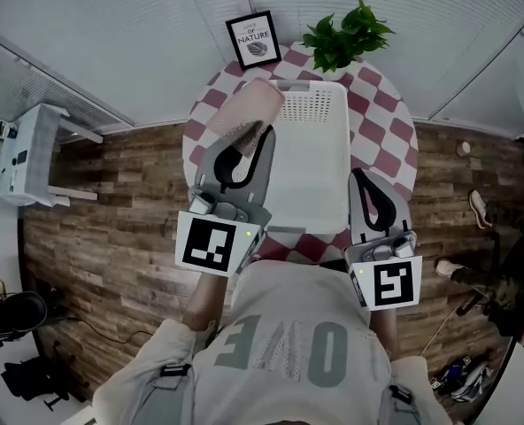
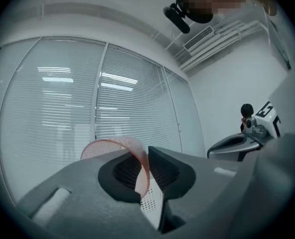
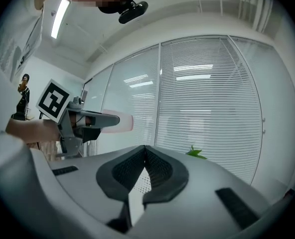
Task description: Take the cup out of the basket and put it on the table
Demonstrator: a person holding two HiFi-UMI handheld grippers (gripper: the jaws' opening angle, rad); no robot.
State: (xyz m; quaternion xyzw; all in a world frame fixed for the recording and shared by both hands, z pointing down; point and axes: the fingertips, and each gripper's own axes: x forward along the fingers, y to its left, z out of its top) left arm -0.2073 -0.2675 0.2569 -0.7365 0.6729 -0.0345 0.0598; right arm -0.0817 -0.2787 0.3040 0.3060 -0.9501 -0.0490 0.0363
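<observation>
Seen from the head camera, the left gripper (image 1: 255, 140) holds a pale pink, translucent plastic cup (image 1: 244, 109) in the air. The cup is over the far left corner of a white perforated plastic basket (image 1: 337, 149). The basket stands on a round table covered in a red and white checked cloth (image 1: 381, 104).

The cup sticks out past the gripper's jaw tips, on the side away from the person. It is tipped well off upright. Its long axis runs roughly in line with the jaws and slants toward the far right of the table. I cannot tell for certain which end is the mouth.

In the left gripper view, the left gripper (image 2: 147, 156) has its dark padded jaws pinched on the cup's thin wall, one jaw on each side. The rest of the cup (image 2: 115, 144) curves away in an arc to the left of the jaws. The basket's white mesh (image 2: 150, 203) shows below, through the gap.

The right gripper (image 1: 358, 173) hangs over the near right part of the basket, well apart from the cup. In its own view, the right gripper (image 3: 145, 149) has its jaws pressed tip to tip with nothing between them. The pink cup (image 3: 118, 121) shows off to the left, lying nearly level beyond the other gripper.

A green potted plant (image 1: 346, 34) and a black-framed print (image 1: 254, 40) stand at the table's far edge.
</observation>
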